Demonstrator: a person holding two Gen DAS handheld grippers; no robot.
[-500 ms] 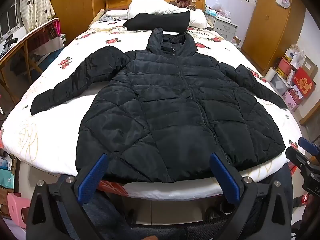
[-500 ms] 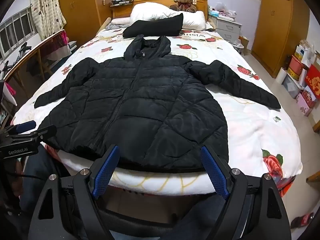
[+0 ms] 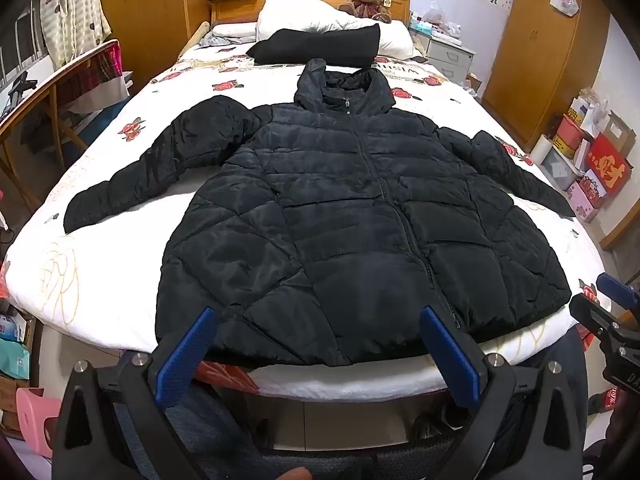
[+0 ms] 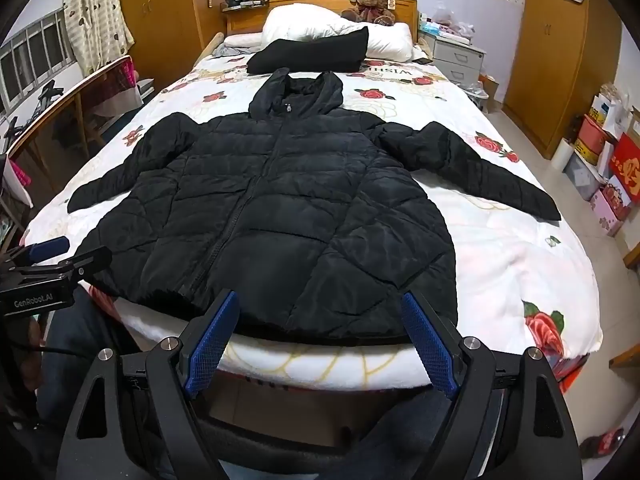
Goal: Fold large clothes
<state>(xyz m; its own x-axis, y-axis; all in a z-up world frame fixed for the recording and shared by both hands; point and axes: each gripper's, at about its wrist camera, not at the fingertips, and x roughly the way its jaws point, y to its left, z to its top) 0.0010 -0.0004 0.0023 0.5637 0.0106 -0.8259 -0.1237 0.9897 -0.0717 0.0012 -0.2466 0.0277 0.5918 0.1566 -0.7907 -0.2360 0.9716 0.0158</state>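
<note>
A black hooded puffer jacket lies flat, front up and zipped, on the bed, sleeves spread to both sides; it also shows in the right wrist view. My left gripper is open and empty, just in front of the jacket's hem at the foot of the bed. My right gripper is open and empty, also just short of the hem. The right gripper shows at the right edge of the left wrist view; the left gripper shows at the left edge of the right wrist view.
The bed has a white rose-print cover. A folded black garment, white pillows and a teddy bear lie at the headboard. A wooden rail stands left; boxes and wardrobes stand right.
Both grippers have moved slightly closer to the hem; the jacket has not moved.
</note>
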